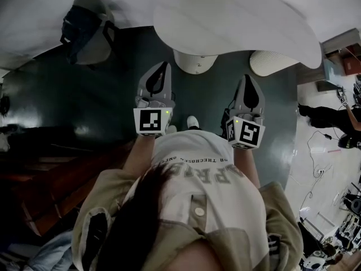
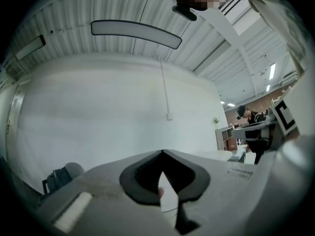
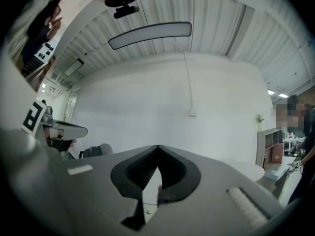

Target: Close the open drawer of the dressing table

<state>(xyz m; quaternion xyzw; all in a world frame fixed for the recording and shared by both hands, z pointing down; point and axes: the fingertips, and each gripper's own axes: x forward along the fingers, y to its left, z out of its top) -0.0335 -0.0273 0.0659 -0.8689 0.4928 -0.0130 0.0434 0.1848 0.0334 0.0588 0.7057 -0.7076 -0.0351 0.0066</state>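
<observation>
No open drawer shows in any view. In the head view my left gripper [image 1: 163,68] and right gripper [image 1: 249,80] are held side by side in front of the person's chest, pointing level toward a white wall. Both are shut with nothing between the jaws. The left gripper view shows its jaws [image 2: 162,151] meeting at the tip, with the right gripper [image 2: 261,129] off to the side. In the right gripper view the jaws [image 3: 158,146] are likewise closed, and the left gripper [image 3: 59,129] is at the left.
A white curved tabletop [image 1: 237,21] on a white pedestal [image 1: 194,61] stands just ahead over a dark floor. A grey chair with a dark bag [image 1: 84,27] is at the upper left. Dark red-brown wooden furniture [image 1: 51,179] lies at the lower left. A person in black [image 1: 327,117] stands far right.
</observation>
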